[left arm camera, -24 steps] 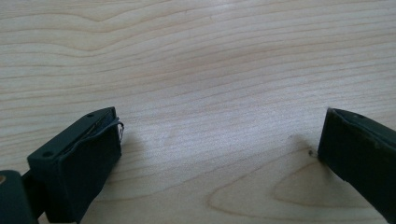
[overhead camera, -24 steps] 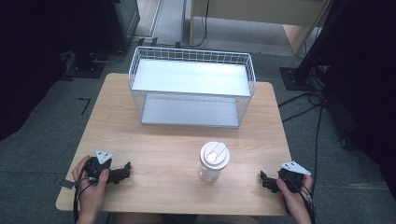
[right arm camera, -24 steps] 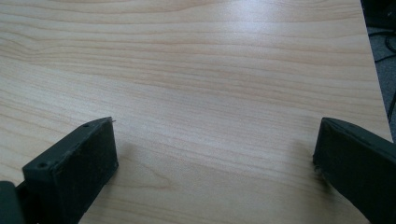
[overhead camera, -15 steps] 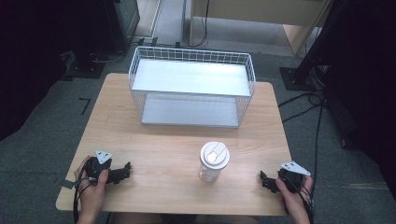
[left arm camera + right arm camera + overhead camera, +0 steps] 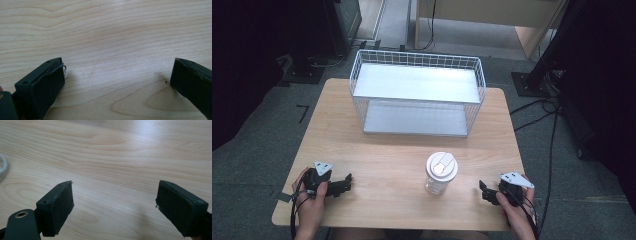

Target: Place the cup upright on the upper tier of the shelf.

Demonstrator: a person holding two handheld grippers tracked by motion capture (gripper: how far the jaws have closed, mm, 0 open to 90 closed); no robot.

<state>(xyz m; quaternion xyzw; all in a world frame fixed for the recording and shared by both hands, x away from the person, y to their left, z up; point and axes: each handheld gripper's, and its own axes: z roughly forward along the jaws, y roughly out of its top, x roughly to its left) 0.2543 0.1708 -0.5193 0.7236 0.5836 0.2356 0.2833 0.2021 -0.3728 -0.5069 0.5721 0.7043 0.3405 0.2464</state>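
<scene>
wood table [image 5: 392, 170] with white wire basket [image 5: 419, 95] at upper centre, open side facing the person. lidded clear cup [image 5: 441, 172] stands lower centre — nearer the right gripper [image 5: 484, 190], likely its pick. left gripper [image 5: 344, 184] lower left. both open, empty.

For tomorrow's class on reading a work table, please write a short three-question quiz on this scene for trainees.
1. True or false: the clear cup with the white lid stands inside the white wire basket.
2. Which tongs lie nearer the cup: A) the left tongs, B) the right tongs?
3. Fill in: in both gripper views, between the jaws of each tongs you see bare ____.

Key:
1. False; it stands on the wooden table, on the person's side of the basket.
2. B.
3. Wood, meaning the table top; both tongs are open and hold nothing.
</scene>
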